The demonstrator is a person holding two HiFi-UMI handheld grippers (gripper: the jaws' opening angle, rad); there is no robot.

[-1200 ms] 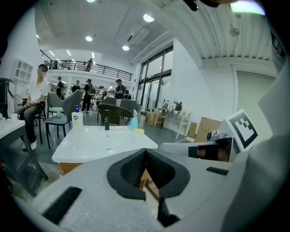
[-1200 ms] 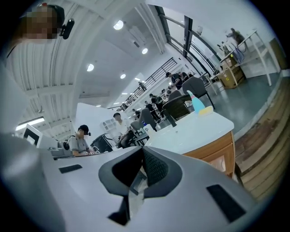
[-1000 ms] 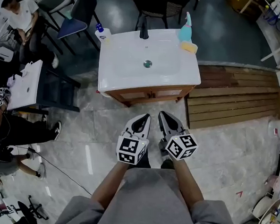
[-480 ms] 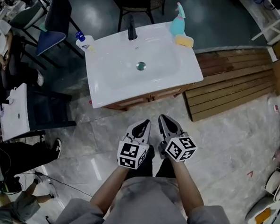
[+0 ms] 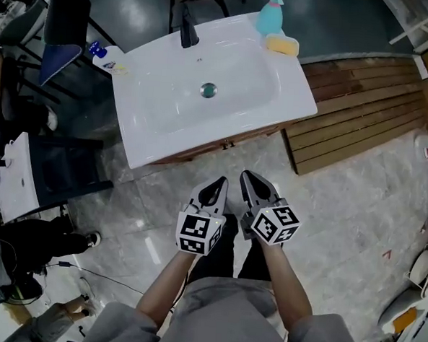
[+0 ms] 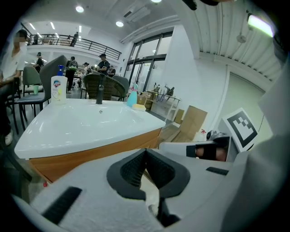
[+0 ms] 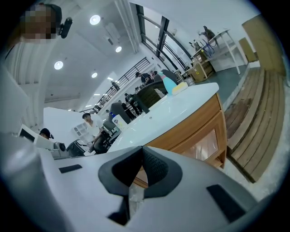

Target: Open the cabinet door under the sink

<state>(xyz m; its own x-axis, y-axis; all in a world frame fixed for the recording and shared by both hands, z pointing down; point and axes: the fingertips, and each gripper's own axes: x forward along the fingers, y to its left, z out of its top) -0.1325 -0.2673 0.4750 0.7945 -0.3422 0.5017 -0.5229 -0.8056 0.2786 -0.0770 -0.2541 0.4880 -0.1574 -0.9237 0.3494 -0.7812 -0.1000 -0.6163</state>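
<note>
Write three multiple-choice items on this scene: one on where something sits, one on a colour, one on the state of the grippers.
1. Where is the yellow sponge?
A. on the floor
B. on the rim of the sink, beside the teal spray bottle
C. in the basin

2. What colour is the faucet?
A. black
B. gold
C. white

3. How do the left gripper and the right gripper stand?
A. both wide open
B. right shut on the sponge
C. both shut, empty

Key: B, the sponge lies on the far corner of the rim by the bottle; A, the faucet shows dark against the white sink; C, each gripper view shows the jaws together with nothing between them.
</note>
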